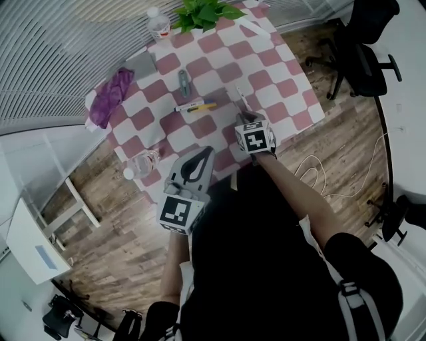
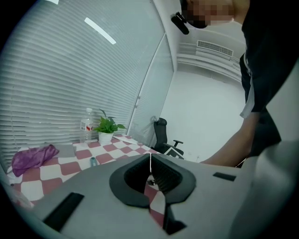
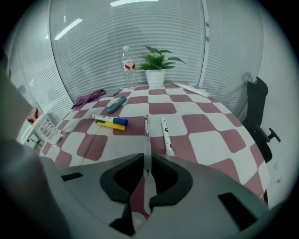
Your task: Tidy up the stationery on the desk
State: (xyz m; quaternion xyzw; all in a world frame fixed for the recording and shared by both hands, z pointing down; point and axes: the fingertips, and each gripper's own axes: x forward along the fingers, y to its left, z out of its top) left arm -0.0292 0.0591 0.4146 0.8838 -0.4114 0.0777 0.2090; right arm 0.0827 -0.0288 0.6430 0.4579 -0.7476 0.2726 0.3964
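Note:
My right gripper is shut on a thin clear pen that points away over the checkered tablecloth. A white pen lies just right of it. Further left lie a blue-capped white marker and a yellow marker side by side, with a teal item beyond them. In the head view the right gripper is over the table's near right part, close to the white pen. My left gripper hovers at the table's near edge, shut and holding nothing.
A clear container stands at the table's left near corner. A purple cloth, a grey notebook, a water bottle and a potted plant line the far side. A black office chair stands right of the table.

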